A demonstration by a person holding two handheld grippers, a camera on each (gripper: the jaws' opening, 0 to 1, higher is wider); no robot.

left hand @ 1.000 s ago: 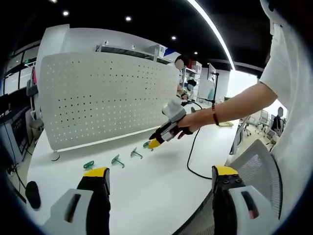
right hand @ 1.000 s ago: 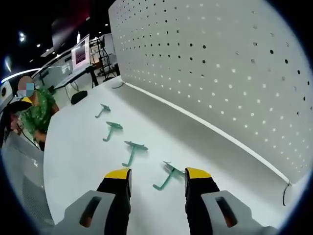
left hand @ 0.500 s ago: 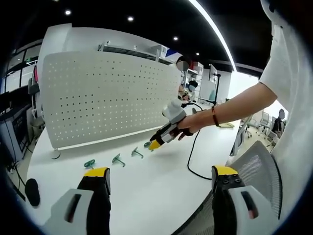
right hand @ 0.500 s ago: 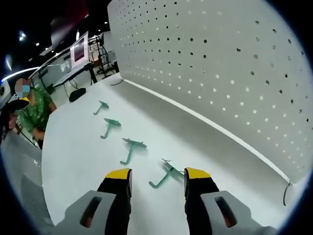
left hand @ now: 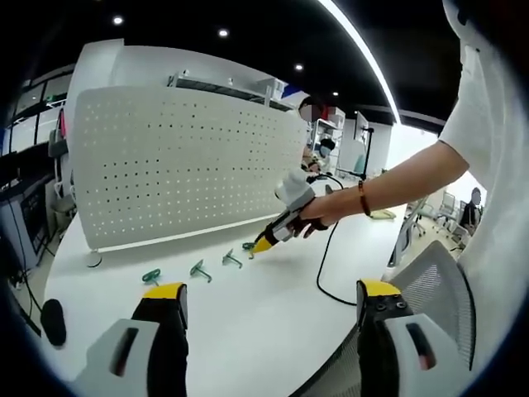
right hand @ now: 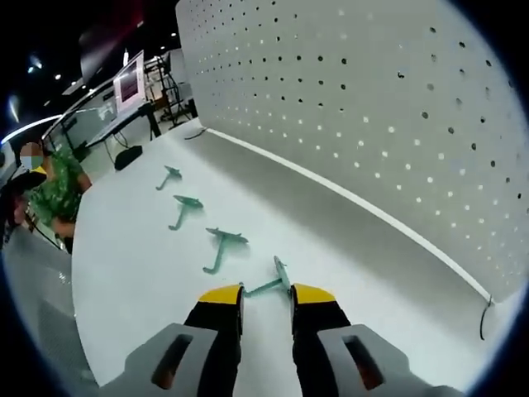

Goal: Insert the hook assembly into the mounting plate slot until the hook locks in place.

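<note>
The right gripper (right hand: 266, 295) is low over the white surface (right hand: 140, 273), its yellow-tipped fingers (right hand: 223, 295) drawn nearly together around the nearest green hook (right hand: 274, 279) of a row of four lying in front of the pegboard (right hand: 397, 124); whether they already pinch it firmly cannot be told, though the narrow gap suggests a grasp forming. The next hook (right hand: 220, 246) lies just beyond, farther from the pegboard's near end. That upright perforated panel is presumably the mounting plate, so hooks are lined along its foot for easy pickup. The left gripper (left hand: 269, 296) hangs back, well apart from the pegboard (left hand: 182, 165), fingers (left hand: 162, 293) wide and empty, likely waiting.
</note>
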